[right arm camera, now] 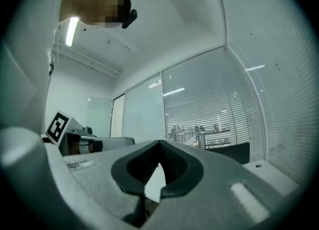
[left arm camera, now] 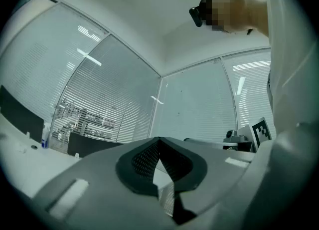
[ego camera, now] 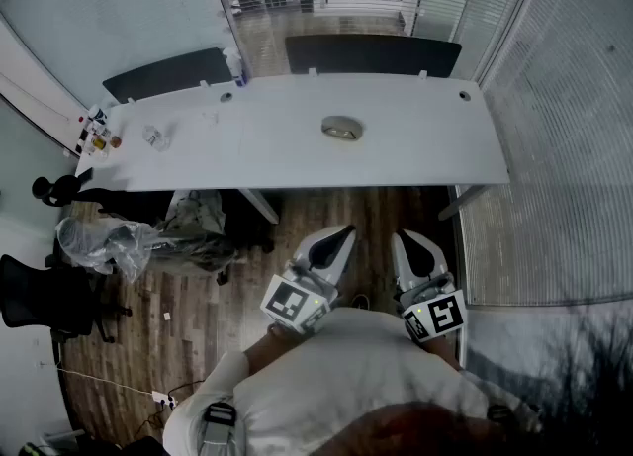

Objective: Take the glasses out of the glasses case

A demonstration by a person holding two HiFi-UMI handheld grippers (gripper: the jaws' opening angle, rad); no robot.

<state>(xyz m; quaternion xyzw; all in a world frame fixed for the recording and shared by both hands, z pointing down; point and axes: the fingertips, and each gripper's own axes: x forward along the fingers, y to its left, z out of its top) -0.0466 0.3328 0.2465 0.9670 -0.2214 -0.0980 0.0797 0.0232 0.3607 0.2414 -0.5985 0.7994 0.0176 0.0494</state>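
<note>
Fingers (left arm camera: 142, 161) clenched on nothing, both sides. Your left gripper (ego camera: 345, 234) and right gripper (ego camera: 405, 238) sit close to your body, well short of the table (ego camera: 425, 137). Case (ego camera: 342, 129) lies mid-table, apparently shut, untouched; reach not yet begun, I judge.
</note>
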